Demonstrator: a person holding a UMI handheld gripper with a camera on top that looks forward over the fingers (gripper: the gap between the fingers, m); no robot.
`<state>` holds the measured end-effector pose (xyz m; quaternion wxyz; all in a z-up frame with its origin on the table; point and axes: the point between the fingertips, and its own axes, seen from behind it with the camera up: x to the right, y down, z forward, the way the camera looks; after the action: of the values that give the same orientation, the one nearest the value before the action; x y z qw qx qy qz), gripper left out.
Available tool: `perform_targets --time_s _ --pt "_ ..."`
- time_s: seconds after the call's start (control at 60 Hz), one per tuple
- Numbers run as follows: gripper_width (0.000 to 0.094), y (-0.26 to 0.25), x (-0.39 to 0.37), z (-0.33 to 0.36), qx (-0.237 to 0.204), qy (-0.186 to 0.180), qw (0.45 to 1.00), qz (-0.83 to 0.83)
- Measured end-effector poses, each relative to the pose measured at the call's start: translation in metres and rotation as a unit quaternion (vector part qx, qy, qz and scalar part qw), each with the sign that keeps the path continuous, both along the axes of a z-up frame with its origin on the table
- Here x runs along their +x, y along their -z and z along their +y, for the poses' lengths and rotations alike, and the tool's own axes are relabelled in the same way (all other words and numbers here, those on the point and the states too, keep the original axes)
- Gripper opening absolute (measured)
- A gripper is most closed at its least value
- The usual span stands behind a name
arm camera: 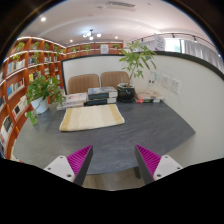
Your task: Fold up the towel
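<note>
1. Spread wide, the gripper [113,163] holds nothing; its magenta pads [78,160] face each other over the grey table [150,130].
2. Well beyond the fingers, a flat, rectangular beige towel [91,117] lies on it.
3. Leafy potted plants [44,92] and bookshelves [22,75] stand behind.

You are in a library or reading room, by the look of it; bookshelves [22,72] packed with books curve along the wall; a grey table [120,135] stands with two chairs [98,81] behind it; potted plants [44,92] and stacked books [98,96] sit on it.
</note>
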<state>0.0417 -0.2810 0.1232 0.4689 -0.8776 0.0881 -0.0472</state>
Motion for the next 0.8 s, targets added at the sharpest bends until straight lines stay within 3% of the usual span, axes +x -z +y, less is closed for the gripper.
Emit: perform_targets --time_s 0.15,0.4,0.617,0.717,0.75,0.8 --pt "0.0855 0.047 -0.108 0.111 -0.015 -0.041 0.999 0.017" --pt "0.0826 0.078 -0.195 0.256 -0.017 -0.091 0.996 0.010" --pt "0.0607 0.109 -0.232 0.346 -0.033 -0.111 0.993 -0.005" --pt "0.0449 0.136 -0.237 0.354 -0.065 -0.118 0.991 -0.013" --pt "0.0405 0.130 -0.238 0.361 -0.042 -0.120 0.992 -0.019" --pt "0.0280 0.133 -0.237 0.360 -0.040 -0.122 0.991 -0.028"
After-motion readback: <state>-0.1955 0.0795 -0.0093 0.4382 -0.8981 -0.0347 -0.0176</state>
